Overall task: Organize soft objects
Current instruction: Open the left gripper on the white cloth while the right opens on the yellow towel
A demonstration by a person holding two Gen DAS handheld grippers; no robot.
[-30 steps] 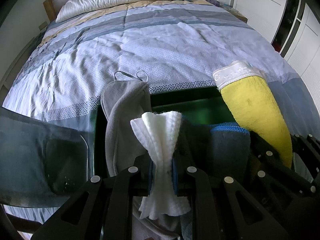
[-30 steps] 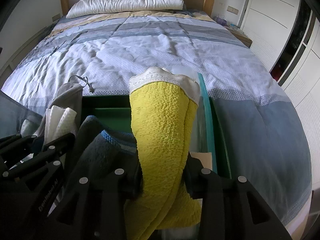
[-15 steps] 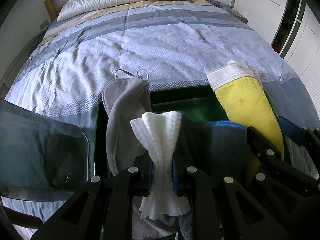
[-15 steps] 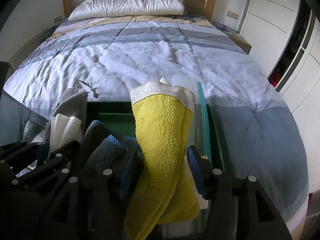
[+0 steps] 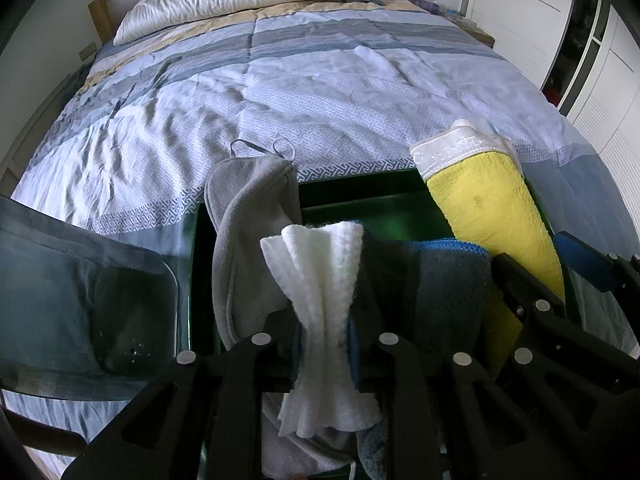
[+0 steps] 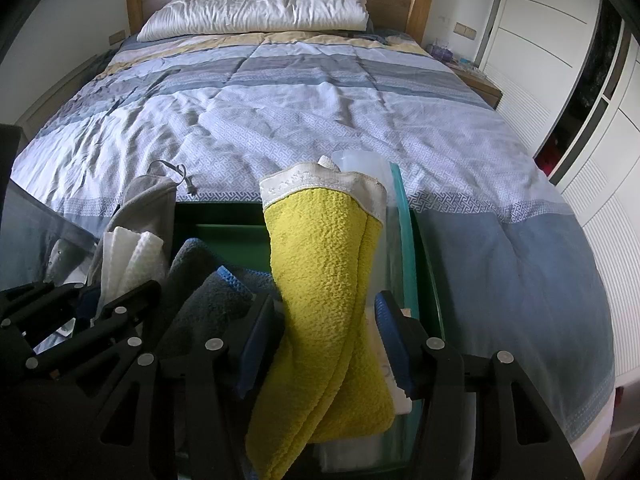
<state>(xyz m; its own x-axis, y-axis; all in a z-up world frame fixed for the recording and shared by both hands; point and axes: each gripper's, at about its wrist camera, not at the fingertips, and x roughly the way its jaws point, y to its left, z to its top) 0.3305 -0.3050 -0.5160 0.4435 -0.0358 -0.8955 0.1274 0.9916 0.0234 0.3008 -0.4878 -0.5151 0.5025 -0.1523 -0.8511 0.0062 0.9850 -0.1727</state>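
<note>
A dark green bin point(image 5: 360, 188) stands at the foot of the bed with cloths upright in it. My left gripper point(image 5: 325, 344) pinches a white waffle cloth point(image 5: 320, 264) at its waist, and its jaws are opening, the pads still against the cloth. A grey cloth point(image 5: 248, 220) leans to its left, and a dark grey towel with a blue edge point(image 5: 448, 276) lies to its right. My right gripper point(image 6: 324, 344) is open. A yellow towel with a white hem point(image 6: 324, 260) stands between its blue pads point(image 6: 260, 344), free of them.
A bed with a blue and white quilt point(image 6: 320, 120) and a white pillow point(image 6: 256, 12) fills the view beyond the bin. A dark translucent lid point(image 5: 80, 280) lies left of the bin. A teal-edged clear panel point(image 6: 400, 220) stands along its right wall. White wardrobe doors point(image 6: 540, 40) are at the right.
The right gripper's jaws have spread apart and let go of the yellow towel, which stays standing in the bin. The left gripper keeps its place on the white cloth.
</note>
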